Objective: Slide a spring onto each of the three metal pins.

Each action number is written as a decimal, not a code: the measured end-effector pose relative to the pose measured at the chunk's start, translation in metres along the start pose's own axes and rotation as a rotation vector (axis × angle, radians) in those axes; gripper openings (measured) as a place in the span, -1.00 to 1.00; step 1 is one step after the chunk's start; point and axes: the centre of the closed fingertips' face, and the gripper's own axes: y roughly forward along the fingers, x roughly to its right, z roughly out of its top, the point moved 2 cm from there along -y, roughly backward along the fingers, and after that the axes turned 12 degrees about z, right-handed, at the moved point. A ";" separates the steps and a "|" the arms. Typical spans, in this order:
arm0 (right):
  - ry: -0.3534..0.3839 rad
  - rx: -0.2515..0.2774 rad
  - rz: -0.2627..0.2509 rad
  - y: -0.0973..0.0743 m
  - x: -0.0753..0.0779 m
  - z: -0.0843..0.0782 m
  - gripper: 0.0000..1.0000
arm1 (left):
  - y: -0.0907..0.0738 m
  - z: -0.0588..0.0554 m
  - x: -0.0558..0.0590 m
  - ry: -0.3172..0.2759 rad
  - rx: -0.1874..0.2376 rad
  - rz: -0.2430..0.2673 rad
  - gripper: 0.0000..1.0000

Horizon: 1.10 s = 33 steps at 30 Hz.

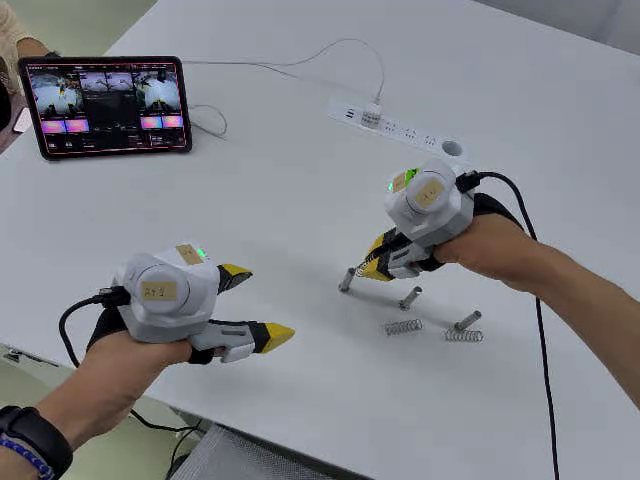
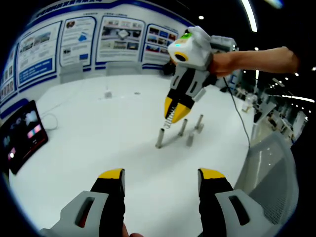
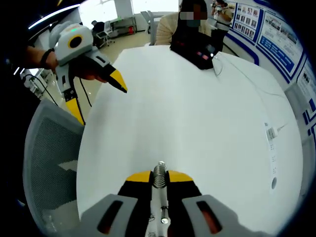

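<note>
Three short metal pins stand on the white table: the left pin [image 1: 346, 280], the middle pin [image 1: 410, 297] and the right pin [image 1: 467, 321]. All three are bare. My right gripper [image 1: 375, 264] is shut on a spring [image 3: 159, 175] that juts out past its yellow tips, just above and to the right of the left pin [image 2: 160, 138]. Two more springs lie flat on the table, one [image 1: 403, 326] below the middle pin and one [image 1: 464, 336] beside the right pin. My left gripper [image 1: 257, 303] hovers open and holds nothing, well to the left of the pins.
A tablet [image 1: 108, 105] lies at the back left, and a white power strip [image 1: 385, 122] with its cable lies at the back. A grey mesh chair [image 1: 240, 460] stands at the table's near edge. A person [image 3: 190, 29] sits at the far side.
</note>
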 end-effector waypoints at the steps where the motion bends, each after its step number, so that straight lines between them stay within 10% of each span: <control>1: 0.002 0.000 0.000 0.001 0.001 0.000 -0.75 | 0.000 0.000 0.000 -0.001 0.000 0.000 0.21; 33: -0.057 -0.070 0.015 0.027 0.006 0.005 -0.75 | -0.005 -0.007 -0.004 -0.026 -0.010 0.008 0.19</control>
